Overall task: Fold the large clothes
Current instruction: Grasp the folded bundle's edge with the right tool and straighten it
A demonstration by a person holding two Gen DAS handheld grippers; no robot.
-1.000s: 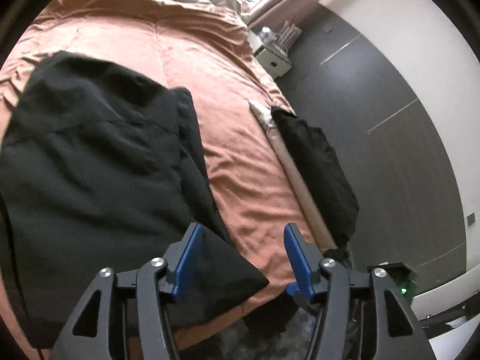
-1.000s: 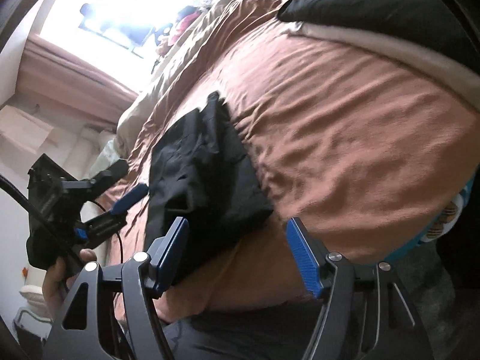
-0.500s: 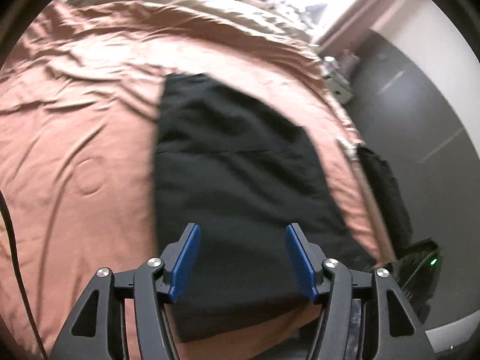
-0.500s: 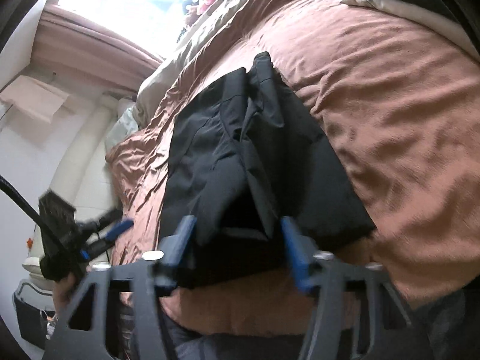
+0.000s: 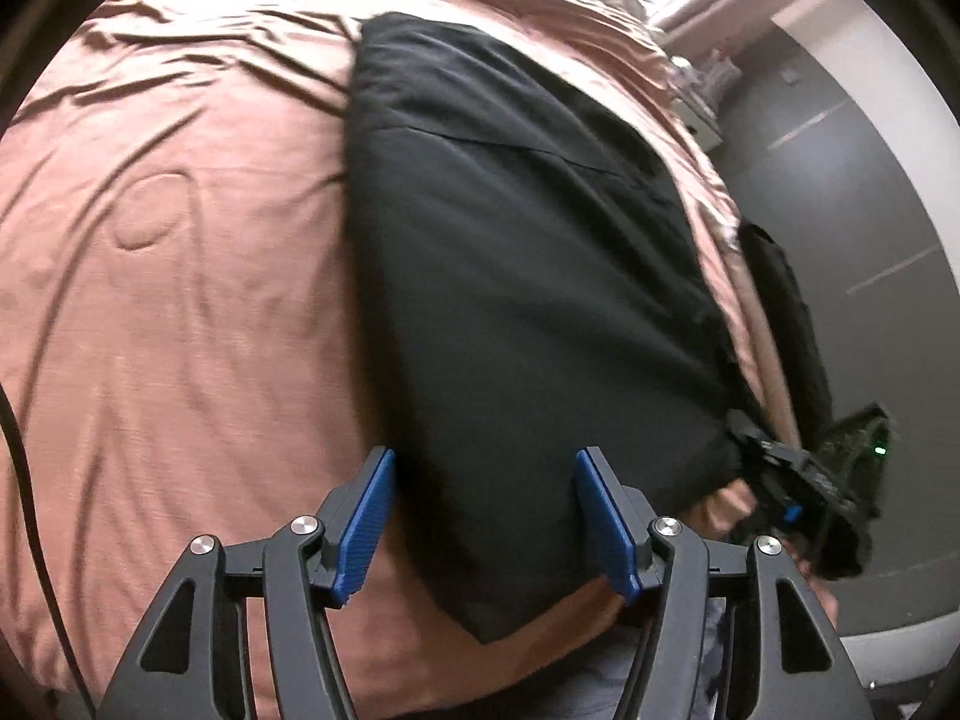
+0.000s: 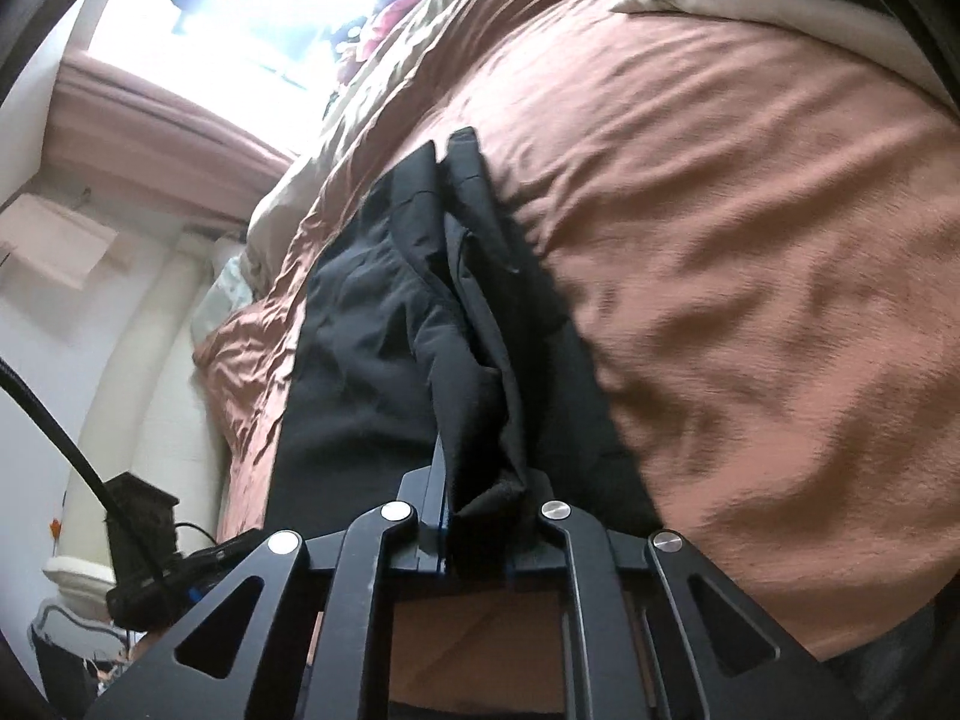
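The right gripper [image 6: 474, 516], jaws just closing, clamped the black garment's [image 5: 528, 300] near corner for folding; the left gripper [image 5: 483, 516] stood apart over its other corner, ready to pinch.

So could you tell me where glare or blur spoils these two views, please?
Right wrist view: the window is blown out white, and the bedspread is motion-smeared. Left wrist view: glare at the top right corner only; the black garment and the right gripper look soft with blur.

Bare bedspread [image 5: 180, 300] left of the black garment [image 5: 510, 300] (wrinkled)
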